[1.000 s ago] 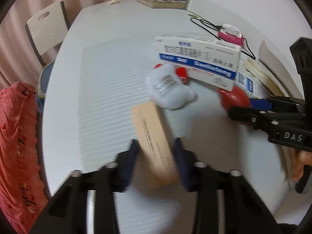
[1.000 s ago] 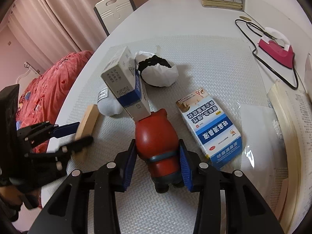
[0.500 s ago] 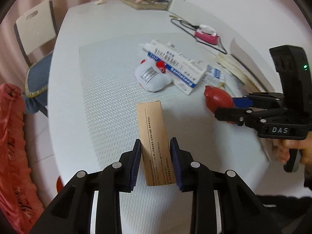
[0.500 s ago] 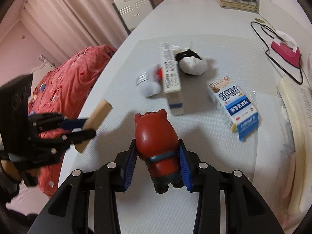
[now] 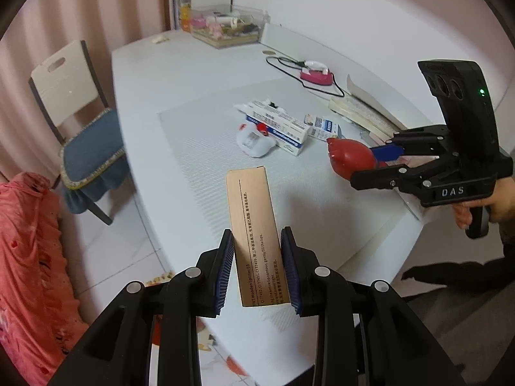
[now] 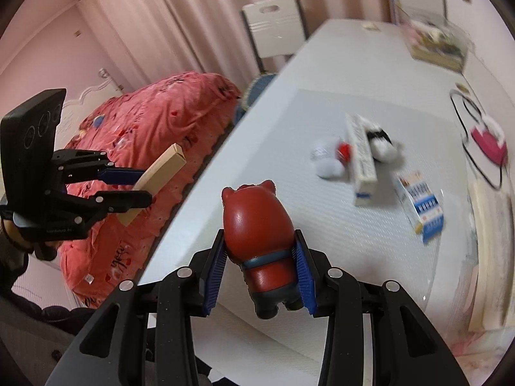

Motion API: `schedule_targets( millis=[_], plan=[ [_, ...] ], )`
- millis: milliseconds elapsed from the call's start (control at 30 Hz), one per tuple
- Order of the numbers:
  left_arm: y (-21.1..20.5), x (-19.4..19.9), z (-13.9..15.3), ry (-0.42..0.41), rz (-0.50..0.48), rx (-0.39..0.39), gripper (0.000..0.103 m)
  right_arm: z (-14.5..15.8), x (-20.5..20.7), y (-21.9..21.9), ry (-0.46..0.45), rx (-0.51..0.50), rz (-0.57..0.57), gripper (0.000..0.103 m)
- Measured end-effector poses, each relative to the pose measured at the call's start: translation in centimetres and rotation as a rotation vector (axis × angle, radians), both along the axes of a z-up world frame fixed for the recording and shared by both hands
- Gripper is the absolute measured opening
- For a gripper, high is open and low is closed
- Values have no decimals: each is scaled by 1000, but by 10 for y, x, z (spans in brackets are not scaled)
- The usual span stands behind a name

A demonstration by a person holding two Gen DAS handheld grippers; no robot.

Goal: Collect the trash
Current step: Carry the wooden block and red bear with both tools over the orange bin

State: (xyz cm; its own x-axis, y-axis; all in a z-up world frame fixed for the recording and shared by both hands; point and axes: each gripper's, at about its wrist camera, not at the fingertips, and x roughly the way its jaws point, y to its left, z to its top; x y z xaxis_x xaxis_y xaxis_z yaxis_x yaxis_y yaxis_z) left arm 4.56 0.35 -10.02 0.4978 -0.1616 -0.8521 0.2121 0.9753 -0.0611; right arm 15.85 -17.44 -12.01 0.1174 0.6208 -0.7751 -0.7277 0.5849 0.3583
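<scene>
My left gripper (image 5: 257, 268) is shut on a long tan cardboard box (image 5: 252, 222) and holds it in the air over the table's near edge; it also shows in the right wrist view (image 6: 128, 186). My right gripper (image 6: 260, 276) is shut on a red bear-shaped toy (image 6: 257, 225), lifted above the table; the toy also shows in the left wrist view (image 5: 349, 159). On the white table (image 5: 193, 74) lie a long white-and-blue medicine box (image 5: 276, 125), a smaller blue-and-white box (image 5: 323, 127), a white crumpled pouch (image 5: 256, 141) and a white wad with black marks (image 6: 383, 143).
A white chair with a blue cushion (image 5: 83, 119) stands left of the table. A pink bedspread (image 6: 154, 148) lies beside it. A pink iron with a black cord (image 5: 315, 75), a stack of books (image 5: 363, 112) and a clear box of clutter (image 5: 225, 29) sit farther back.
Both grippers have lifted up and pulled back from the table's middle, each carrying its object. The pile of boxes and pouch now lies farther away.
</scene>
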Motion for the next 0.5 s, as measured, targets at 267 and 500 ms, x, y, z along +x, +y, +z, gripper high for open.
schedule_targets(
  millis=[267, 500],
  plan=[
    [38, -32, 24, -41, 69, 41, 32, 35, -21, 51, -55, 50, 98, 41],
    [81, -59, 24, -40, 168, 43, 32, 49, -44, 116, -72, 69, 204, 41]
  ],
)
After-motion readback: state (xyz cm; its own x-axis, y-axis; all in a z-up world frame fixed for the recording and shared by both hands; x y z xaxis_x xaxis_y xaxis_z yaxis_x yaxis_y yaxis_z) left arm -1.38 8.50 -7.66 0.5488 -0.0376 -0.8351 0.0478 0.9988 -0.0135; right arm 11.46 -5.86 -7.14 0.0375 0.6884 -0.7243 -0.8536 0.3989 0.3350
